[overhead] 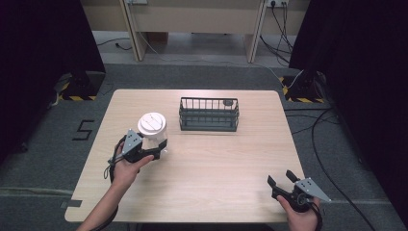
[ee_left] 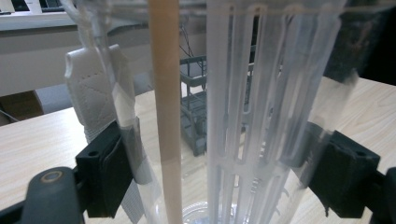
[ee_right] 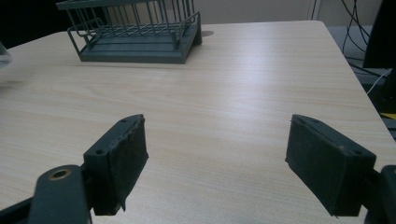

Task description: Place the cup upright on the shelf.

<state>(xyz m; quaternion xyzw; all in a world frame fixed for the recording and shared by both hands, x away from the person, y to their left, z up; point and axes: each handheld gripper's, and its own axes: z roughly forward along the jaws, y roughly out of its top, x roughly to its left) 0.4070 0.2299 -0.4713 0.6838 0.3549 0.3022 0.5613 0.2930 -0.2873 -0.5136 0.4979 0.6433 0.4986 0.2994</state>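
Observation:
A clear plastic container [overhead: 154, 134] with a white lid [overhead: 152, 122] stands upright on the left part of the wooden table [overhead: 216, 168]. My left gripper [overhead: 159, 147] is shut on the container's lower part, one jaw on each side. In the left gripper view the container [ee_left: 252, 116] sits between the jaws; through its wall show white ribbed parts and a beige stick [ee_left: 166, 102]. My right gripper [overhead: 280, 178] rests open near the table's front right corner, and in the right gripper view this gripper [ee_right: 238, 163] has bare tabletop between its pads.
A dark grey wire basket [overhead: 209, 115] stands at the back middle of the table; a small dark object lies in its right end. The basket [ee_right: 135, 35] lies ahead and left of the right gripper. Black stands and cables flank the table on the floor.

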